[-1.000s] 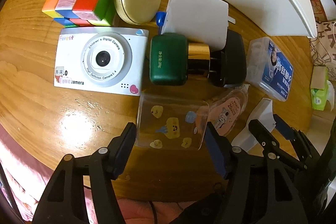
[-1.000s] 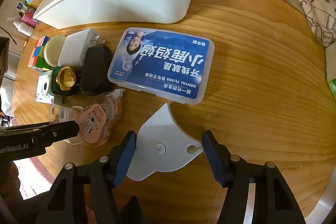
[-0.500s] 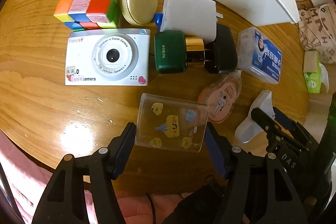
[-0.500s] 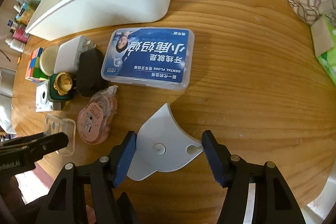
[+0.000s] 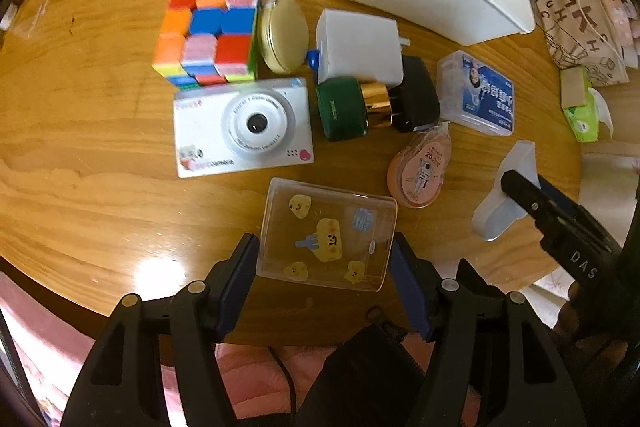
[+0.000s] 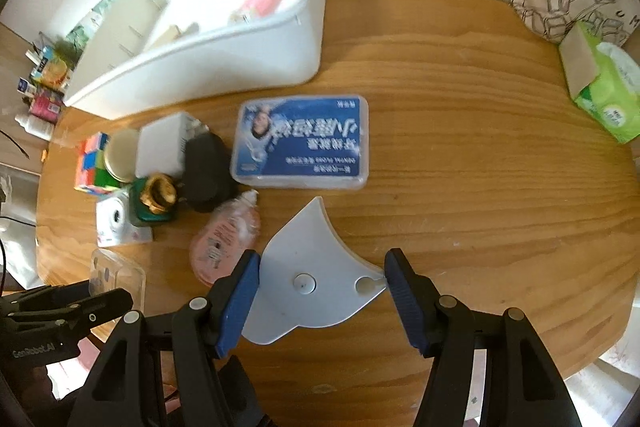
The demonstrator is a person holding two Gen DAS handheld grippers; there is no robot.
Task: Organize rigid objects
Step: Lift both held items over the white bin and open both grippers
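My left gripper (image 5: 324, 275) is shut on a clear plastic box with yellow cartoon stickers (image 5: 326, 239) and holds it above the wooden table (image 5: 80, 155). My right gripper (image 6: 320, 291) is shut on a white fan-shaped plastic piece (image 6: 312, 275), also lifted; that piece shows in the left wrist view (image 5: 506, 195). A white storage bin (image 6: 208, 39) stands at the back with a pink item inside. The clear box shows at lower left in the right wrist view (image 6: 116, 273).
On the table lie a colour cube (image 5: 208, 35), a gold round tin (image 5: 284, 33), a white toy camera (image 5: 242, 127), a green bottle with gold cap (image 5: 348, 107), white (image 5: 360, 47) and black (image 5: 416, 99) chargers, a dental floss box (image 6: 304, 141), a pink tape dispenser (image 6: 224, 239), a green tissue pack (image 6: 600, 95).
Both grippers have risen and pulled back from the table, each carrying its object. The items on the table look smaller and more of the white bin has come into view.
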